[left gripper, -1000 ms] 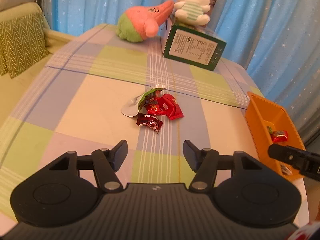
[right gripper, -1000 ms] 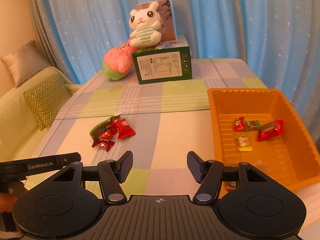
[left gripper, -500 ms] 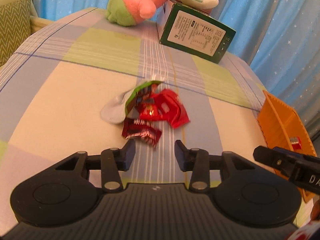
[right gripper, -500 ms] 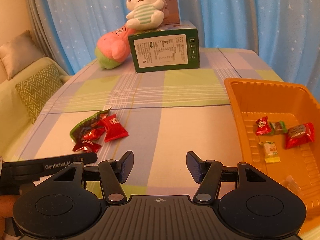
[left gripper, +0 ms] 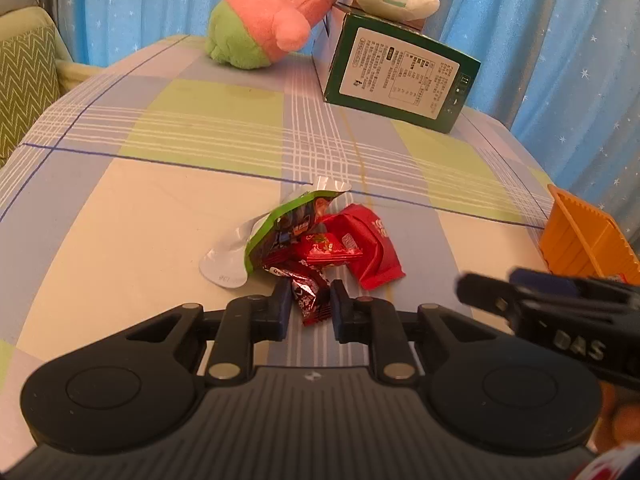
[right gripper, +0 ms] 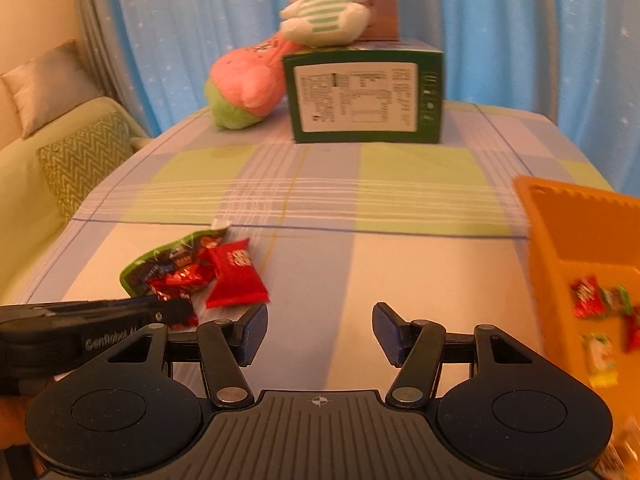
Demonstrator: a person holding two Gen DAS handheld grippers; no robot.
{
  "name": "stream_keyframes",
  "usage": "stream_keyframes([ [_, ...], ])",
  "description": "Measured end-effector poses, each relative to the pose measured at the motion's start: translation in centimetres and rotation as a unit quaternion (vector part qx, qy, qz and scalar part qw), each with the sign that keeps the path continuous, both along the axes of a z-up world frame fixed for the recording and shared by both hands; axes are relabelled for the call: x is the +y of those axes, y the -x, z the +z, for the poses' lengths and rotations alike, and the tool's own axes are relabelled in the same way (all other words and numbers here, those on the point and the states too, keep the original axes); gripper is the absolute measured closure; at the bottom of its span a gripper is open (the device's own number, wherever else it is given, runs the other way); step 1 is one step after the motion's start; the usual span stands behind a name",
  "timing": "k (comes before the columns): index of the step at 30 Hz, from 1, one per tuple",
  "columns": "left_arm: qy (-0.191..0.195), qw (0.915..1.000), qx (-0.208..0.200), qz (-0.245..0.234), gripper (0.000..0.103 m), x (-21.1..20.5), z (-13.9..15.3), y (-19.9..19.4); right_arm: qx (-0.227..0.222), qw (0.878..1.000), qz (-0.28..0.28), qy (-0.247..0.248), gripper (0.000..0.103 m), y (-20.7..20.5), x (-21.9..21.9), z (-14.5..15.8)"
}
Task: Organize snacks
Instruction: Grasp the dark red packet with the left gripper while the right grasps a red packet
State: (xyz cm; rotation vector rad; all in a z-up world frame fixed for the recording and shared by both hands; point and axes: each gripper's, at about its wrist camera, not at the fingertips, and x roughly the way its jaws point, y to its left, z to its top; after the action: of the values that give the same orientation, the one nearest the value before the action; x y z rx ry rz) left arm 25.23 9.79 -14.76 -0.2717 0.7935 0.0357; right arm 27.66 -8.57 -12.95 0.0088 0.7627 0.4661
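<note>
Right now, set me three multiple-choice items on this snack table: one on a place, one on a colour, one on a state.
1. Where does the striped white plush rabbit sit?
A on the green printed carton
B in the tray
C on the sofa

2. What colour is the ribbed plastic tray?
A blue
B orange
C white

3. How is the left gripper?
A open above the tray
B shut on nothing
C shut on a dark red candy wrapper

Key: 1 A, the rabbit rests on the carton's top. 2 B, its walls are orange in both views. 3 C, the jaws press the wrapper from both sides.
</note>
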Motion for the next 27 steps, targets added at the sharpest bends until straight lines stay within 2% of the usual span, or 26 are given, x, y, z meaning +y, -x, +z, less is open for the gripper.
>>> stream_keyframes([
  [4,-0.015,0.9997,0.014,-0.013,0.086,0.2,0.4,1.1,-0.006,0.999,0.034,-0.009,0.048,-1.0,1.3,-0.4],
  [11,-0.010,0.9998,0.016,-0.012,0.086,1.3,0.9,2.8,-0.015,0.997,0.076,-0.016,0.051,-2.6,4.2,-0.8],
  [15,-0.001,0.9997,0.020,-0.014,0.086,1.7,0.4,3.2,-0.005,0.996,0.092,-0.001,0.062,-3.8,5.7,-1.6],
  [17,-0.003,0.9997,0.019,-0.016,0.085,1.7,0.4,3.2,0.000,0.994,0.105,0.007,0.072,-3.9,6.1,-1.9],
  [20,-0.005,0.9998,0.016,-0.013,0.081,1.5,0.4,3.2,0.000,0.994,0.104,0.013,0.076,-3.4,5.7,-1.8],
  [22,-0.011,0.9998,0.013,-0.010,0.071,1.2,0.4,3.3,0.002,0.996,0.092,0.017,0.078,-2.9,5.0,-1.6],
  [27,-0.013,0.9999,0.009,0.001,0.070,0.9,0.3,2.9,0.018,0.997,0.067,0.018,0.078,-1.6,3.3,-1.3],
])
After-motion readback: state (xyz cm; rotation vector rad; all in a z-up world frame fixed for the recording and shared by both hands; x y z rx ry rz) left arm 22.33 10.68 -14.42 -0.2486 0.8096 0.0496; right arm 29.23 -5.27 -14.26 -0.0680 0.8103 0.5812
